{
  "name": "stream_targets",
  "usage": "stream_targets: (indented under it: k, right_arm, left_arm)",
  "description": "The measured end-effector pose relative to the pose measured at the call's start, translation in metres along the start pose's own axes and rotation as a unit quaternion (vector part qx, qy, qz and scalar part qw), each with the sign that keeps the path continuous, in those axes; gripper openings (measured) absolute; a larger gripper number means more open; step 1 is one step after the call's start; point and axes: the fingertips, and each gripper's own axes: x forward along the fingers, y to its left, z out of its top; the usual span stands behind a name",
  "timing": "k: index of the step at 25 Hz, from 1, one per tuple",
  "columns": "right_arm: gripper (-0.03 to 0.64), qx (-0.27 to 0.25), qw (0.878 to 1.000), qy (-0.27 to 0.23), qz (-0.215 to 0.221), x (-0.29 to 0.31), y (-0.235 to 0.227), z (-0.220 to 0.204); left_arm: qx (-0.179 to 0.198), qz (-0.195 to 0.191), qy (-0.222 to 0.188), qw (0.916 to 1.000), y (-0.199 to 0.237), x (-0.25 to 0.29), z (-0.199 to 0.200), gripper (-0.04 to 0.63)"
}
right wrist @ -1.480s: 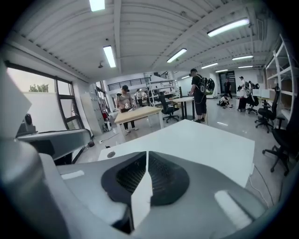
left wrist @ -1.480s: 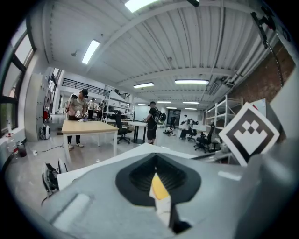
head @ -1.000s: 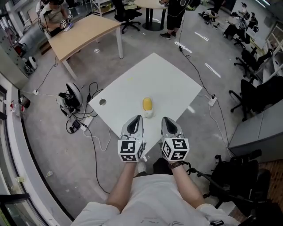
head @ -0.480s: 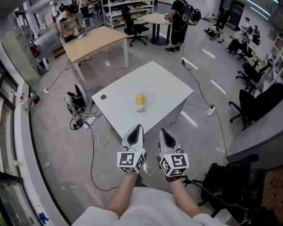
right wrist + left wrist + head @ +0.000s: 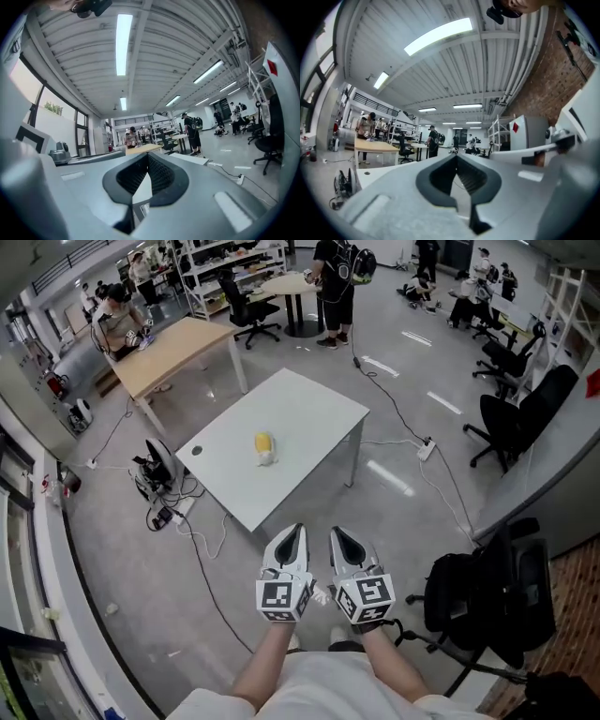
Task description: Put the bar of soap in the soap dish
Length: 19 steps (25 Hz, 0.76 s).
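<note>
Between the fingers (image 5: 438, 178) of your left gripper (image 5: 292, 538) nothing is held: the dark pads are clenched tip to tip. Your right gripper (image 5: 339, 540) matches it, with its fingers (image 5: 126, 180) pressed together and empty.

From the head view, you hold the two grippers side by side, close together but not touching. Their marker cubes are nearest your body and the tips point away from you. Both hang over the grey floor (image 5: 394, 512), off the near corner of the white bench (image 5: 309, 409) and well apart from it.

On that bench, the yellow bar of soap (image 5: 263, 441) lies near the middle. The small white soap dish (image 5: 268, 457) sits right against its near end. At this size you cannot tell whether the soap overlaps the dish or only touches it.

A tangle of cables (image 5: 164, 498) lies on the floor to the left of the bench. Beyond it stands a wooden table (image 5: 178, 348). Black office chairs (image 5: 511, 418) stand to the right, and a black bag (image 5: 464, 592) sits on the floor near your right gripper.
</note>
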Motion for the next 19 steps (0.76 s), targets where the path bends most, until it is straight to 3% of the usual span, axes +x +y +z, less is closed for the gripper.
stream_targets:
  k: [3, 6, 8, 12, 19]
  right_arm:
    - [0.01, -0.001, 0.999, -0.026, -0.034, -0.014, -0.013, 0.019]
    - [0.011, -0.008, 0.998, -0.036, -0.045, -0.027, -0.007, 0.027]
    - [0.011, -0.016, 0.998, -0.039, -0.04, -0.032, 0.005, 0.028]
    - [0.011, -0.015, 1.0, -0.019, -0.019, -0.024, 0.03, 0.016]
    - [0.011, -0.033, 0.999, -0.018, 0.017, -0.007, 0.074, 0.022]
  left_arm:
    - [0.019, -0.033, -0.017, 0.9991, -0.016, -0.012, 0.005, 0.0]
    - [0.022, -0.04, -0.018, 0.9988, -0.018, -0.036, -0.001, 0.0]
    - [0.011, -0.035, -0.01, 0.9993, -0.013, -0.049, -0.006, 0.0]
    - [-0.058, -0.026, 0.003, 0.998, 0.001, -0.065, 0.002, 0.0]
    - [-0.048, 0.019, -0.006, 0.9986, 0.043, -0.089, 0.015, 0.0]
